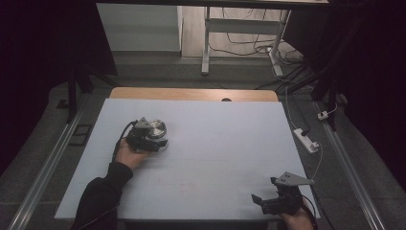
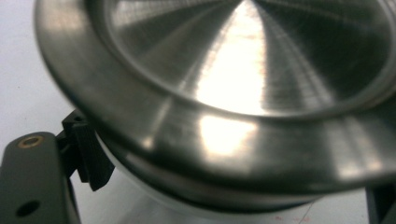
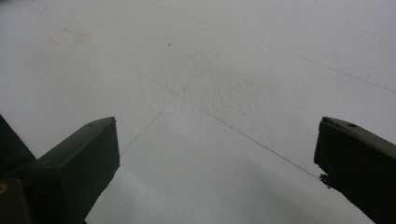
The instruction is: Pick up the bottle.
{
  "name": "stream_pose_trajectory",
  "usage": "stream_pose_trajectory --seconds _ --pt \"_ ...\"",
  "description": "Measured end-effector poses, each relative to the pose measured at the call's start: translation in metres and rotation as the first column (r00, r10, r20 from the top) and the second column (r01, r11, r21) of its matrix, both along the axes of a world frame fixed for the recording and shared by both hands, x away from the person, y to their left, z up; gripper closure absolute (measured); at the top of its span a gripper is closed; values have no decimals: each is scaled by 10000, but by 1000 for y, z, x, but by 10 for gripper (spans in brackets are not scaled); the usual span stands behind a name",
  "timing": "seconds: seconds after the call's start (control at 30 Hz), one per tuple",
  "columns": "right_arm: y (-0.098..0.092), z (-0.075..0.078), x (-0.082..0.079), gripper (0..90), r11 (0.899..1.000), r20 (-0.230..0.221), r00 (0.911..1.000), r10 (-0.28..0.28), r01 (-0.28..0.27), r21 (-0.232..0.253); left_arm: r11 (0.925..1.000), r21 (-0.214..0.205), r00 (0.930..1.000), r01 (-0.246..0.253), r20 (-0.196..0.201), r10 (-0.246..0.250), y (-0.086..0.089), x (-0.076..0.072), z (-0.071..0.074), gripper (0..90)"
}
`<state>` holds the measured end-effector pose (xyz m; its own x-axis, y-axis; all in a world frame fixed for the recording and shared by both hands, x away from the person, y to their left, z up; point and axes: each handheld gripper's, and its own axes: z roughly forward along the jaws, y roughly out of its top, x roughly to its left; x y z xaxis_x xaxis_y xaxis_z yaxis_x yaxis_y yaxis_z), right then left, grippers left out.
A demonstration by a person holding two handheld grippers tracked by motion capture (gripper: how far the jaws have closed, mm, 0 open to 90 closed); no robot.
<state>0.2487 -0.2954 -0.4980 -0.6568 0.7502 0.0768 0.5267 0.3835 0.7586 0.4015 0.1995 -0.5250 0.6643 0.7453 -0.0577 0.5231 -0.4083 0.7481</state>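
Left claw (image 1: 160, 143), centre-left of frame, clamped on round brushed-steel lidded container (image 1: 156, 128); right claw (image 1: 262, 201), lower right, gaping, empty, over white surface (image 1: 230, 139).

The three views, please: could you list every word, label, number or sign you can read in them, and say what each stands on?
None: no readable text.
Metal dish: bare brushed steel, no marking.
White table cover: a faint reddish square outline and thin lines, no letters.
Left gripper and right gripper: no label legible.
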Motion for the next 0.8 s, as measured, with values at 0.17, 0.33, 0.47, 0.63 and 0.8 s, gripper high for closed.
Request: stream_pose_trajectory --seconds 0.17,0.33,0.47,0.63,0.8 --pt "0 0 0 0 10000 -28 10000 -18 18 21 9999 -90 9998 88 199 -86 2 -1 -2 152" --pt "0 0 0 0 10000 -9 10000 7 -7 -6 9998 50 9998 -168 46 168 -1 -2 0 153" --pt "0 0 0 0 10000 12 10000 7 -7 19 9992 189 9994 -343 26 342 -4 -3 2 154" --pt "0 0 0 0 10000 30 10000 25 -25 8 9994 213 9996 -262 118 260 -9 -7 8 155" --pt "0 0 0 0 10000 46 10000 21 -21 17 9999 -104 9995 -77 307 81 -15 -13 17 155"
